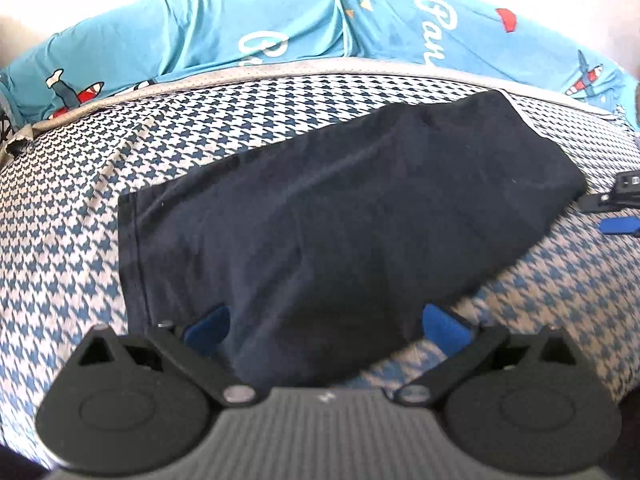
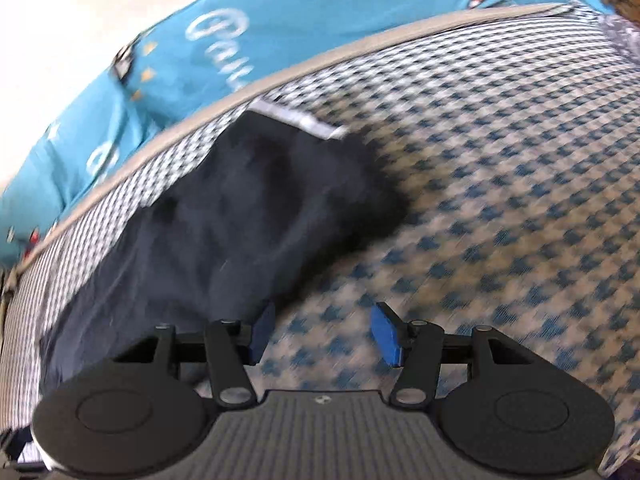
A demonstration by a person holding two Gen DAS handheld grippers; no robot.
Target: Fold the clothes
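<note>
A dark navy garment (image 1: 340,216) lay folded on the houndstooth bed cover (image 1: 60,240). The left gripper (image 1: 324,324) stood wide open astride its near end. The right gripper (image 2: 324,336) gaped, gripping nothing, beside the cloth.

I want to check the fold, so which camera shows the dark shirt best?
The left wrist view: the dark shirt lies sharp and nearly whole on the checked bedspread, hem visible. The right wrist view shows it blurred, off to the left and partly cut off.
</note>
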